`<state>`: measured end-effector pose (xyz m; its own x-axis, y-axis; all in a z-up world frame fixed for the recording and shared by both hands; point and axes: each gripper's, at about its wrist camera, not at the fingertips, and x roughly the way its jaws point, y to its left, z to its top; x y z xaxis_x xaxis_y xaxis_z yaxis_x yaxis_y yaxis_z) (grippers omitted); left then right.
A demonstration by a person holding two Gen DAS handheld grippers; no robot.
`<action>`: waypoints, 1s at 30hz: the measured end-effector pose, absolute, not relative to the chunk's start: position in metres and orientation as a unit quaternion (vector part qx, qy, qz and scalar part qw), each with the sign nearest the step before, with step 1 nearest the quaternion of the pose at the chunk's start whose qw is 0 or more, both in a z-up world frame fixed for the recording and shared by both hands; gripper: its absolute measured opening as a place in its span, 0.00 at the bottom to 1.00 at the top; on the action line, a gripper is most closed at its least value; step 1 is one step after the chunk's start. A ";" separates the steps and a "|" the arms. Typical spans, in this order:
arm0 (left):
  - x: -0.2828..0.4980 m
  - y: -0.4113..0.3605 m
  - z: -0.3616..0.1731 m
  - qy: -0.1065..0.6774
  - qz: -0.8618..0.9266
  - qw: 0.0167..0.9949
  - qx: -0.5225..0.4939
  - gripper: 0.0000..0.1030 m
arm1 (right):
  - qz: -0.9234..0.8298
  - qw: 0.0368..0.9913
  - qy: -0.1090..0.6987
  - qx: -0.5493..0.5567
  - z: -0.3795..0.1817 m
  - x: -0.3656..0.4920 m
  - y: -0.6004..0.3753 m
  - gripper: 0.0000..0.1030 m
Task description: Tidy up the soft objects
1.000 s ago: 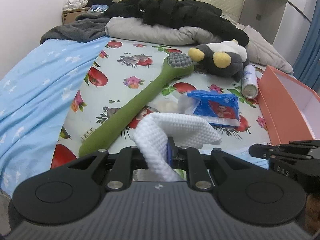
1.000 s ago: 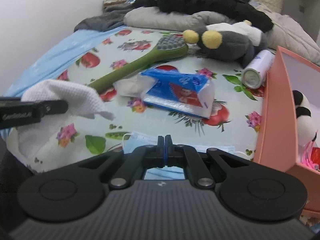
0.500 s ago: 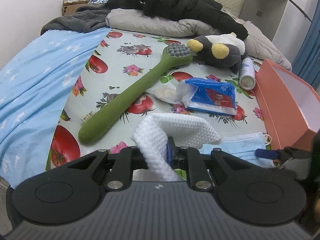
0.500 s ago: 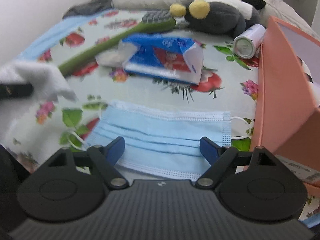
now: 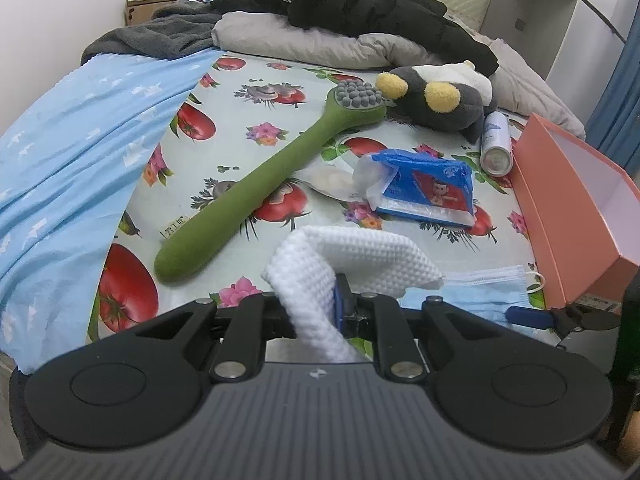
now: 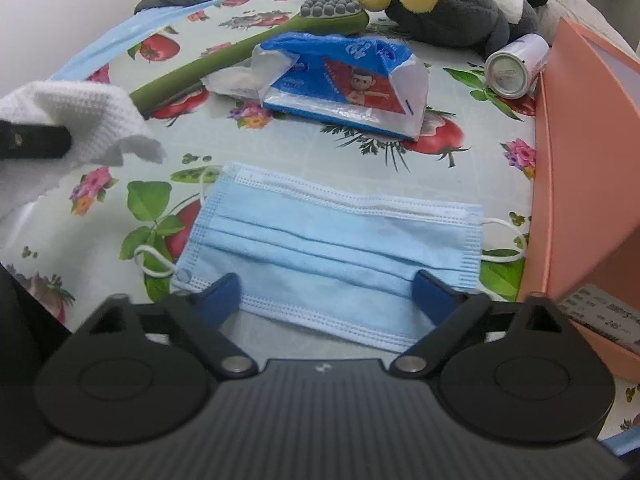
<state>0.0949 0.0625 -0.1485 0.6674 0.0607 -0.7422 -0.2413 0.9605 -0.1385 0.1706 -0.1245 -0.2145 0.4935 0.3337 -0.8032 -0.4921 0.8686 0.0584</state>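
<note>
Mask (image 6: pixel 332 256) first: it lies flat on the printed sheet (image 6: pixel 472 176), right under the right gripper (image 6: pixel 326 294), whose blue fingertips (image 6: pixel 224 292) are spread wide to either side of its near edge. I cannot tell whether they touch it. The left gripper (image 5: pixel 340 304) is clamped tight on a white cloth (image 5: pixel 360 256), which bunches up over the closed fingers and hangs down behind them. From the right wrist view that cloth (image 6: pixel 76 120) sits off to the left of the mask, well apart from it.

Just past the mask is a blue tissue pack (image 6: pixel 344 80), torn open at its left end. A long green brush (image 6: pixel 240 56) runs diagonally behind it, its head up near a dark plush toy (image 6: pixel 452 12) with yellow ears. A white can (image 6: pixel 516 66) lies on its side against the wall of an orange box (image 6: pixel 580 160), which stands close on the right of the mask, its corner just beside the ear loop (image 6: pixel 508 240). A blue blanket (image 5: pixel 68 152) drapes the far left.
</note>
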 end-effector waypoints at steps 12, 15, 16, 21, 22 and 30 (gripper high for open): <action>0.099 0.059 -0.132 0.384 0.076 0.912 -0.117 0.17 | 0.242 0.861 0.444 -0.058 -0.193 0.174 -0.133 0.05; 0.099 0.056 -0.118 0.372 0.070 0.918 -0.120 0.17 | 0.247 0.873 0.416 -0.059 -0.169 0.168 -0.135 0.05; 0.100 0.053 -0.113 0.369 0.068 0.919 -0.119 0.17 | 0.248 0.877 0.408 -0.058 -0.162 0.167 -0.135 0.05; 0.099 0.040 -0.085 0.344 0.055 0.930 -0.121 0.17 | 0.243 0.899 0.363 -0.042 -0.115 0.159 -0.146 0.05; 0.099 0.037 -0.079 0.339 0.052 0.932 -0.121 0.17 | 0.241 0.903 0.353 -0.037 -0.105 0.157 -0.149 0.05; 0.100 0.014 -0.035 0.302 0.022 0.945 -0.126 0.17 | 0.214 0.935 0.281 -0.020 -0.039 0.141 -0.180 0.05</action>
<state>0.0999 0.0141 -0.0347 0.8171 -0.0343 -0.5754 -0.1171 0.9675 -0.2240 0.1414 -0.1798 -0.0386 0.7500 0.3894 -0.5347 -0.4124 0.9073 0.0822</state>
